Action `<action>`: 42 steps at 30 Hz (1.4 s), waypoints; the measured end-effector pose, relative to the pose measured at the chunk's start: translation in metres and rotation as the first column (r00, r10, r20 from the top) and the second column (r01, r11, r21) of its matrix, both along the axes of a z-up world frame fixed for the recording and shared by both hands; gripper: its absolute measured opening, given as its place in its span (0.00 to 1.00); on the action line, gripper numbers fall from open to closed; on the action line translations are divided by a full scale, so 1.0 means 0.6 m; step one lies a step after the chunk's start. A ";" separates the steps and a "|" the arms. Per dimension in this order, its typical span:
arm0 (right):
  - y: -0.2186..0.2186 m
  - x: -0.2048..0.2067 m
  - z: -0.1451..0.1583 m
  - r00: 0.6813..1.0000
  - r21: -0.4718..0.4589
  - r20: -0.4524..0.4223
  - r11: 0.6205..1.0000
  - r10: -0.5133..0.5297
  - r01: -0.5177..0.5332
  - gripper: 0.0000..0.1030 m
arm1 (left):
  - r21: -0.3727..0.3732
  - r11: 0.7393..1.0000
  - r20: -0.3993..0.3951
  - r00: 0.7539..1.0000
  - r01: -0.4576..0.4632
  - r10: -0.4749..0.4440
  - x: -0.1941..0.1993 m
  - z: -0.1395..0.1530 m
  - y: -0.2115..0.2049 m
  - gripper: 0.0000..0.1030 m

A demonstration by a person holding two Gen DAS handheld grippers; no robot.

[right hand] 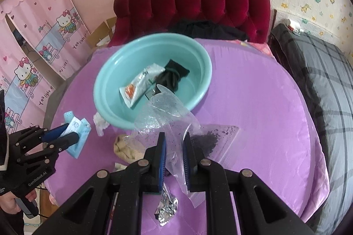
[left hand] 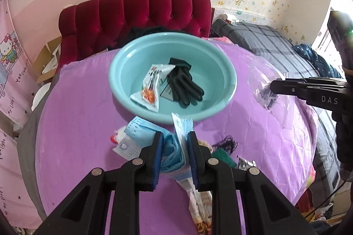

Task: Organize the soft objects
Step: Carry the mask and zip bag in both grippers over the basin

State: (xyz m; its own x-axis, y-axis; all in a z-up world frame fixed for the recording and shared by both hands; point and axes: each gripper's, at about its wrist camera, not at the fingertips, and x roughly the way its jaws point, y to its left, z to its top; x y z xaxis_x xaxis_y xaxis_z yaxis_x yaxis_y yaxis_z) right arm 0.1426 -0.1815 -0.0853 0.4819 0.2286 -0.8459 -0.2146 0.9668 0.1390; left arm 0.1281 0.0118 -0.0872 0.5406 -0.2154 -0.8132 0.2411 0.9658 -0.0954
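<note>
— Right, nearest to us in the lower middle of the left wrist view, our left gripper (left hand: 175,140) is clamped on a folded light-blue disposable face mask (left hand: 174,144); its blue-padded fingers (left hand: 159,146) press the cloth from both sides.

— And in the lower middle of the right wrist view our right gripper (right hand: 174,146) is pinched on a crumpled clear plastic zip bag (right hand: 167,120) with dark specks inside, the jaws narrow around the film. Below it lies a crumpled silver foil wrapper (right hand: 165,208).

— We also see a beige cloth lump (right hand: 124,148) just left of that bag, and a second pale-blue mask (left hand: 132,133) flat on the quilted purple table cover (left hand: 83,113).

— Farther up, at the centre of both frames, sits the round turquoise plastic basin (left hand: 229,80). Inside it we find a white snack packet with orange print (left hand: 154,85) and a black rubber glove (left hand: 183,85), touching each other.

— Behind the basin, at the top of the frame, we have the tufted dark-red velvet headboard (left hand: 136,14), with a grey plaid blanket (left hand: 264,41) to the right.
</note>
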 end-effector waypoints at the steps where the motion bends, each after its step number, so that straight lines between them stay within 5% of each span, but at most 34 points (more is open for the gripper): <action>1: 0.001 0.005 0.003 1.000 0.005 0.003 1.000 0.001 -0.001 0.13 | -0.008 1.000 0.002 1.000 0.001 -0.001 0.005 0.002 -0.001 0.24; 24: 0.061 0.167 0.025 0.998 0.084 0.048 0.996 0.035 -0.039 0.13 | -0.013 0.999 0.039 0.999 0.034 -0.033 0.161 0.006 -0.019 0.24; 42: 0.089 0.296 -0.085 0.998 0.119 -0.061 0.993 -0.013 0.020 0.14 | -0.018 1.000 -0.033 0.999 0.011 -0.011 0.278 -0.086 -0.024 0.24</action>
State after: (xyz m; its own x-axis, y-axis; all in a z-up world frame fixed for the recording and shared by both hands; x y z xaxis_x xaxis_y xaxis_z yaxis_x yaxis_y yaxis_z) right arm 0.3205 -0.1278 -0.1366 0.4360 0.3218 -0.8404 -0.1862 0.9459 0.2656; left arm 0.2949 -0.0027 -0.1391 0.5114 -0.2354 -0.8265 0.2481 0.9613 -0.1203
